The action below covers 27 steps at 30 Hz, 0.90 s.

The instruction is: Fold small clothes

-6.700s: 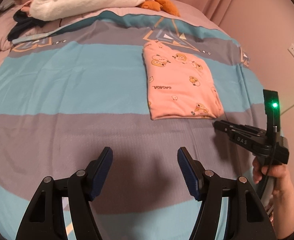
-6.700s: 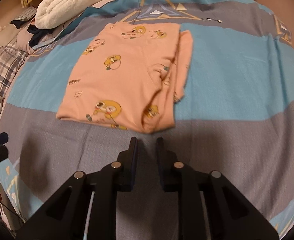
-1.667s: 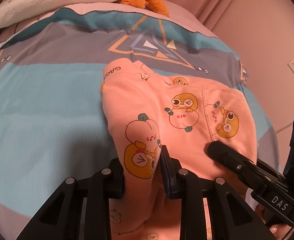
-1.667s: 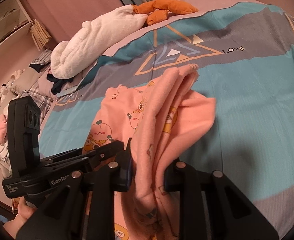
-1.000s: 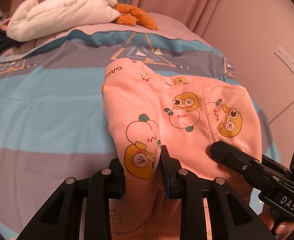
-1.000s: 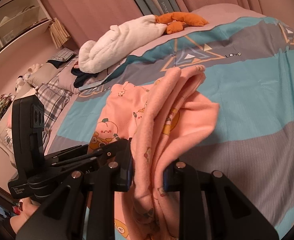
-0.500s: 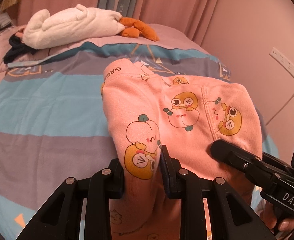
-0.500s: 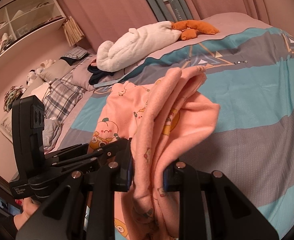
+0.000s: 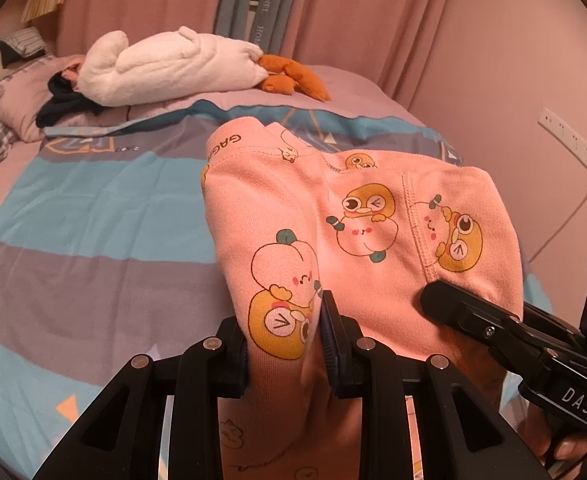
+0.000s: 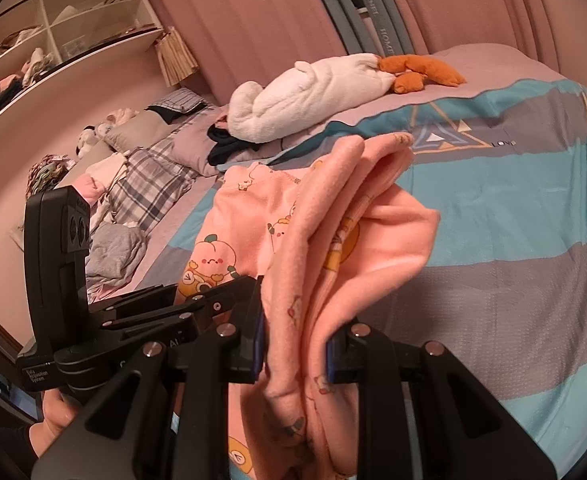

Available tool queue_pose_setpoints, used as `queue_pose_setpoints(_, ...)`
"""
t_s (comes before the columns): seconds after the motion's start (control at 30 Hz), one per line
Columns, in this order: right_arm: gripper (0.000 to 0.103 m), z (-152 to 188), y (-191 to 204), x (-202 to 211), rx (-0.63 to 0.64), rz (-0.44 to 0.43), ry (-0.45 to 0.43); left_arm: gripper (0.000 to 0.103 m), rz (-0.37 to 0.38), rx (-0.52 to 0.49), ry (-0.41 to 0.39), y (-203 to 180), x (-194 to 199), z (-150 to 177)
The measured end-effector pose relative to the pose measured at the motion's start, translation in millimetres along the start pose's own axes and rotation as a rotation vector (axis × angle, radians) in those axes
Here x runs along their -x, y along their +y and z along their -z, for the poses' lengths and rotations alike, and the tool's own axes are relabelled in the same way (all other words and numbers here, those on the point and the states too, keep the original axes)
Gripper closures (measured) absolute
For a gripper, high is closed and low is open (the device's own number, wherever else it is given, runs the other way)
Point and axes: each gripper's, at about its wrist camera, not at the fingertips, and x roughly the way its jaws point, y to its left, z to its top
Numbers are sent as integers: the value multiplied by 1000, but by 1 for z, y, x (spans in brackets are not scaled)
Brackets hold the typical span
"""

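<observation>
A small pink garment (image 9: 365, 224) with cartoon duck prints hangs folded in the air above the bed. My left gripper (image 9: 283, 334) is shut on its near left edge. My right gripper (image 10: 293, 346) is shut on the bunched right edge of the garment (image 10: 333, 232). The right gripper also shows at the right of the left wrist view (image 9: 493, 328). The left gripper shows at the left of the right wrist view (image 10: 197, 304). The cloth's lower part hangs out of sight below both grippers.
The bed has a blue and grey striped cover (image 9: 85, 216). A white plush (image 9: 165, 68) and an orange plush (image 9: 293, 76) lie at the head. Pillows and loose clothes (image 10: 141, 184) lie along the far side. A wall with a power strip (image 9: 573, 144) stands at the right.
Both grippers have lifted the garment higher off the bed and tilted up, so more of the curtains and wall shows. The grips on the cloth are unchanged.
</observation>
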Motion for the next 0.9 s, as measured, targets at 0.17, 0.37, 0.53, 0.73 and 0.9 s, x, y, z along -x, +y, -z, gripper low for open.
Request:
queue_pose_setpoints(0.17,80,-1,12,3,25,-13,-3,76,-10,12,-19,4,12,3)
queue_pose_setpoints(0.37,80,-4,24,4,57,-27,-7,76,-30,14,-48,7,24,7)
queue_pose_setpoints(0.53,80,-7,35,3,84,-41,-8,76,-47,20,-73,10,35,9)
queue_pose_setpoints(0.73,80,-13,48,-1,115,-52,-9,76,-68,19,-94,14,43,7)
queue_pose_setpoints(0.9,80,-17,55,-6,132,-63,-10,76,-83,24,-107,19,47,5)
